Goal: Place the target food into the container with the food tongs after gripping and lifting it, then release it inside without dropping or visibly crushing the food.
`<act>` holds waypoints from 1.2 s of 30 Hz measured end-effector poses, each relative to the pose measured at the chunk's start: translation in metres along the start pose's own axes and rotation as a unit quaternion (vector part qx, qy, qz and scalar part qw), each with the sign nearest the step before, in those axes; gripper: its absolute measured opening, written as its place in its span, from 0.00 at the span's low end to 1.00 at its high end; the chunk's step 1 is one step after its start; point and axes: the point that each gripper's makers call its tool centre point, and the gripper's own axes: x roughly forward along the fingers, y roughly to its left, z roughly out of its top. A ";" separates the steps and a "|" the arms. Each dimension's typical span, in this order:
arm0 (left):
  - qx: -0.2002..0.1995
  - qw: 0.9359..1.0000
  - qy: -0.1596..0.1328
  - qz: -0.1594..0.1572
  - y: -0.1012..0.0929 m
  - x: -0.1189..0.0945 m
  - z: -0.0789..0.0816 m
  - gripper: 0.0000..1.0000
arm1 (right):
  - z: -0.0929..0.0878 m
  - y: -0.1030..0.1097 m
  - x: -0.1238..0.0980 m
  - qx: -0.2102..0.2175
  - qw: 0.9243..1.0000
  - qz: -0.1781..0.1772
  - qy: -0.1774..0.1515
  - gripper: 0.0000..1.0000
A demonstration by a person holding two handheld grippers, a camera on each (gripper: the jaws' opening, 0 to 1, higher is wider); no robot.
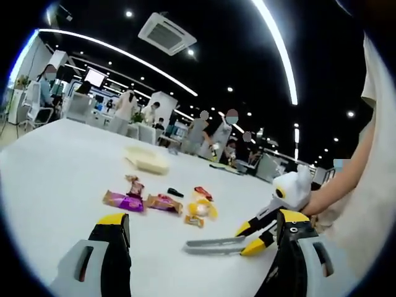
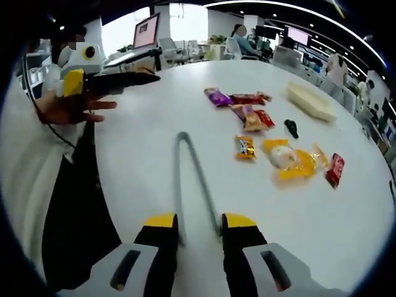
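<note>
The right gripper [image 2: 199, 226] is clamped on the tongs [image 2: 189, 179]; snacks [image 2: 286, 158] lie at two o'clock, the container [image 2: 311, 102] beyond. The left gripper [image 1: 204, 226] has its jaws apart, gripping nothing.

Right gripper [image 2: 199, 224]: yellow-tipped jaws closed on the two arms of grey food tongs [image 2: 185, 173], whose closed bend points up the white table [image 2: 142, 136]. Packaged snacks [image 2: 272, 142] scattered mid-table; pale rectangular container [image 2: 311, 103] toward the far edge. Left gripper [image 2: 117, 79], in a hand [image 2: 71, 106], over the table's left edge.
</note>
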 end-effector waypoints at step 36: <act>0.009 0.999 0.040 -0.008 -0.006 -0.006 -0.018 0.99 | 0.004 0.004 0.003 0.061 0.998 -0.013 -0.003 0.23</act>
